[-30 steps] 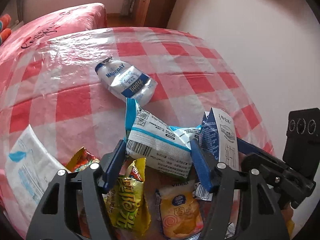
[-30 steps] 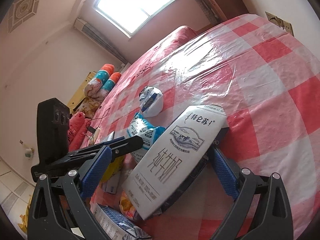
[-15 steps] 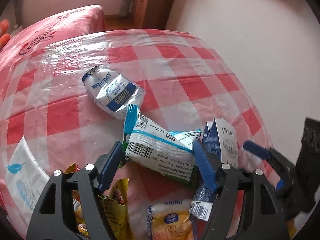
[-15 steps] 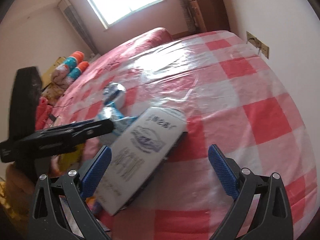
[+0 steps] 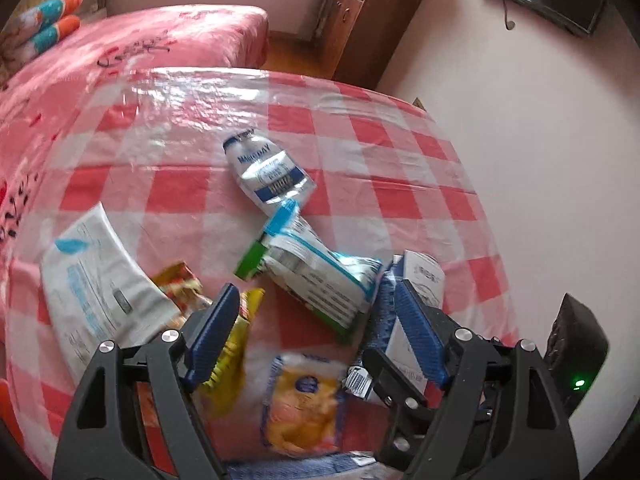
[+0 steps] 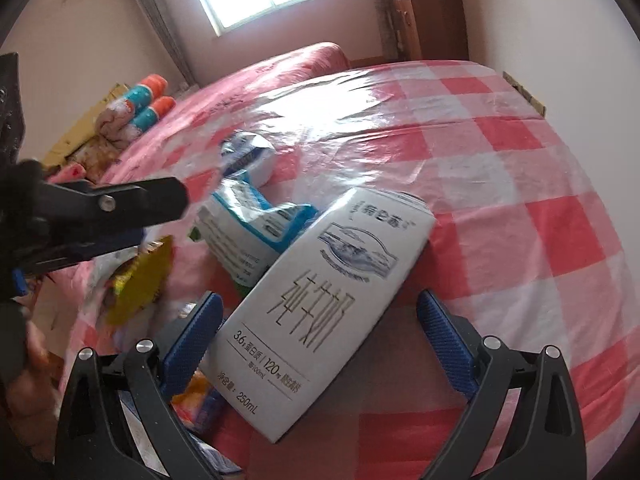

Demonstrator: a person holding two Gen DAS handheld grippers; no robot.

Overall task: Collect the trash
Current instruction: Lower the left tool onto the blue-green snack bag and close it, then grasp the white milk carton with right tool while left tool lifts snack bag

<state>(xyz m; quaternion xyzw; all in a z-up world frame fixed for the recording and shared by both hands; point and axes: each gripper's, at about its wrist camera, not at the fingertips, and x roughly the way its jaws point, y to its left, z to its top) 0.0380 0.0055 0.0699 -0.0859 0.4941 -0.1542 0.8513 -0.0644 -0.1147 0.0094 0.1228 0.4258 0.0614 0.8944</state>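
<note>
A white-and-blue packet lies on the checked table, its near end between the fingertips of my left gripper. The jaws are opening and the pads do not touch it. A white milk carton lies flat between the wide jaws of my right gripper, which is open; the right pad stands apart from it. The carton shows behind my left gripper's right finger. A crushed blue-and-white bottle lies farther out.
Close in front lie a large white paper packet, a yellow snack wrapper and a yellow tissue pack. A pink bed lies beyond the table, with a wooden cabinet behind it. A wall runs close along the right.
My left gripper's jaws have widened off the white-and-blue packet, which now lies on the table, and the gripper has risen. The right gripper has shifted and rolled over the carton.
</note>
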